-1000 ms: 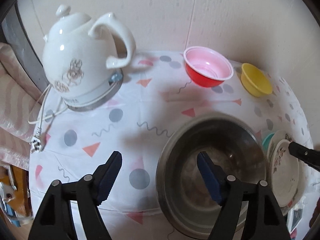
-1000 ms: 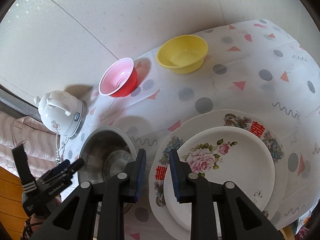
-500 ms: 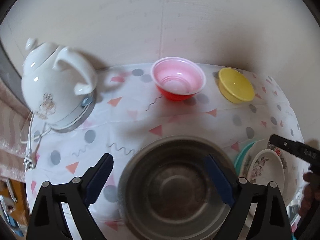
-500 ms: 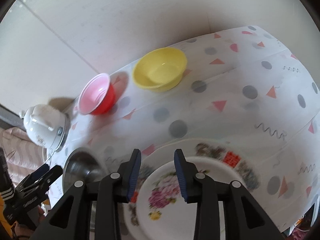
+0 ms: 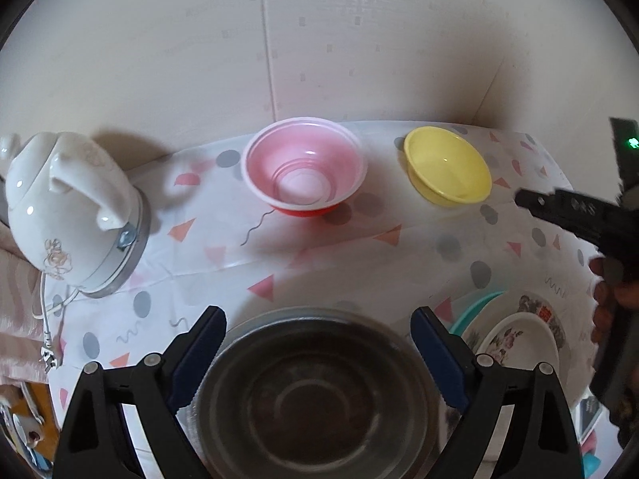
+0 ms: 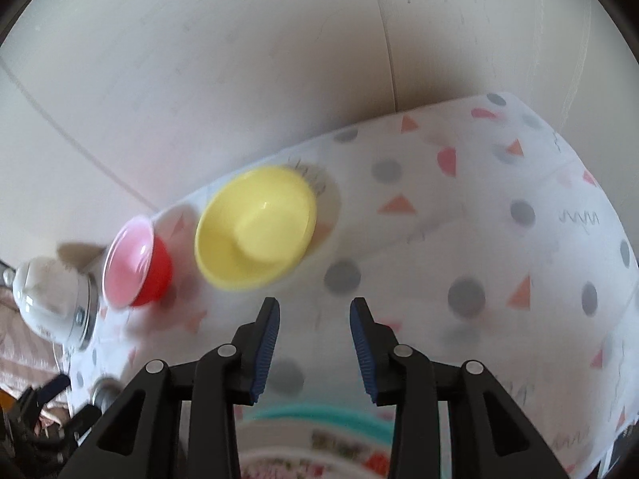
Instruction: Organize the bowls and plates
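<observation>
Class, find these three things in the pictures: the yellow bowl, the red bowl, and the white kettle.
yellow bowl (image 6: 255, 225): right wrist view, on its inner floor.
red bowl (image 5: 303, 177): left wrist view, on its pink inside.
white kettle (image 5: 68, 215): left wrist view, on its body below the handle.

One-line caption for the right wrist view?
Open right gripper hovers above the patterned tablecloth, facing the yellow bowl.

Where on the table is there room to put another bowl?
Bare cloth lies right of the yellow bowl, out to the table edge, and in the middle, between the red bowl and the metal bowl. It is crowded by the kettle and around the stacked plates.
</observation>
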`<state>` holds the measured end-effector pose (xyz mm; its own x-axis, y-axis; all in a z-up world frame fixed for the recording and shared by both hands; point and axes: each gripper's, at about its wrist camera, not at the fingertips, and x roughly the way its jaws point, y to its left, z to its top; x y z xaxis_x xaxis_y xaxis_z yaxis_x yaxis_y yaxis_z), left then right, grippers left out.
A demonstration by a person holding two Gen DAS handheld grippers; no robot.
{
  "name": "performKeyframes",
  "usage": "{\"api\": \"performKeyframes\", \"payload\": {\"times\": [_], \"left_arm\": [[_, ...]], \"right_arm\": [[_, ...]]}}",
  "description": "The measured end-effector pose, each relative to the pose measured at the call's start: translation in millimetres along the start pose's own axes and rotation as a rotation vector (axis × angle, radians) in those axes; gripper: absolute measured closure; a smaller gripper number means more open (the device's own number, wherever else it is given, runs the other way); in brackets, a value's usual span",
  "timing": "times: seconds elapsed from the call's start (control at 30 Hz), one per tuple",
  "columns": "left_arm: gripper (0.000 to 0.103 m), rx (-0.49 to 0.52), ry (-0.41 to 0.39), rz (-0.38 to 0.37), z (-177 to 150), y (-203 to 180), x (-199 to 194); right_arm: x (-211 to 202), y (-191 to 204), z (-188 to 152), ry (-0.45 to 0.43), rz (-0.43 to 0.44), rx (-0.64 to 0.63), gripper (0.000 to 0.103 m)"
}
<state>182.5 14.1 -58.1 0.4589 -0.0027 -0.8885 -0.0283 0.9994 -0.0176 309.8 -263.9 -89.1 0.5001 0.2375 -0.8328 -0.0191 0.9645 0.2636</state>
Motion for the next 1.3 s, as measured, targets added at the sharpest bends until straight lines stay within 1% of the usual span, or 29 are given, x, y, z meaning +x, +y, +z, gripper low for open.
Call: {"api": "performKeyframes", "payload": {"times": [0.13,0.17,0.3,0.37,0.4,0.43,0.47,0.5,0.53,0.6,0.77,0.9,1.03,1.2,1.3], "left_arm": [[0.009,-0.003,0.007,-0.001,6.6,-7.7,2.9],[0.009,-0.004,0.007,0.0,6.2,-7.7,2.5],[0.009,-0.013,0.017,0.0,12.9,-15.6,5.8],[0.009,-0.016,0.022,0.006,15.6,-18.6,7.6],[0.009,-0.017,0.026,0.005,17.3,-20.5,9.1],[0.009,-0.019,0.028,0.004,17.7,-20.7,10.0],[0.009,-0.021,0.031,0.005,18.9,-21.6,11.4],[0.009,-0.023,0.033,0.007,20.3,-22.7,12.6],[0.009,-0.024,0.035,0.005,21.4,-23.4,13.7],[0.009,-0.026,0.036,-0.004,23.7,-25.6,15.2],[0.009,-0.021,0.034,-0.028,32.1,-35.8,19.6],[0.009,0.009,0.033,-0.047,41.5,-52.4,26.1],[0.009,0.042,0.055,-0.068,51.3,-71.9,39.8],[0.009,0.046,0.083,-0.108,63.5,-88.5,59.0],[0.01,0.065,0.099,-0.092,68.9,-97.6,71.6]], "right_arm": [[22.4,-9.3,19.0,0.018,0.027,0.051,0.066],[28.9,-12.1,21.9,0.046,0.043,0.073,0.066],[50.7,-18.8,29.6,0.079,0.082,0.139,0.066],[58.7,-18.6,31.1,0.086,0.108,0.15,0.066],[62.0,-17.5,31.3,0.092,0.106,0.145,0.067],[65.8,-15.5,31.0,0.098,0.108,0.134,0.068],[68.3,-14.0,30.7,0.101,0.117,0.125,0.073],[71.2,-12.3,30.2,0.109,0.125,0.112,0.08],[73.9,-10.0,28.7,0.121,0.128,0.092,0.081],[73.7,-8.0,26.9,0.127,0.128,0.069,0.089],[69.2,-15.1,16.7,0.153,0.129,0.06,0.089],[58.0,-20.4,3.9,0.171,0.145,0.042,0.089],[49.5,-23.4,-6.7,0.18,0.149,0.036,0.089],[46.0,-25.7,-14.5,0.177,0.144,0.023,0.089],[48.2,-25.7,-17.8,0.172,0.146,0.026,0.089]]}}
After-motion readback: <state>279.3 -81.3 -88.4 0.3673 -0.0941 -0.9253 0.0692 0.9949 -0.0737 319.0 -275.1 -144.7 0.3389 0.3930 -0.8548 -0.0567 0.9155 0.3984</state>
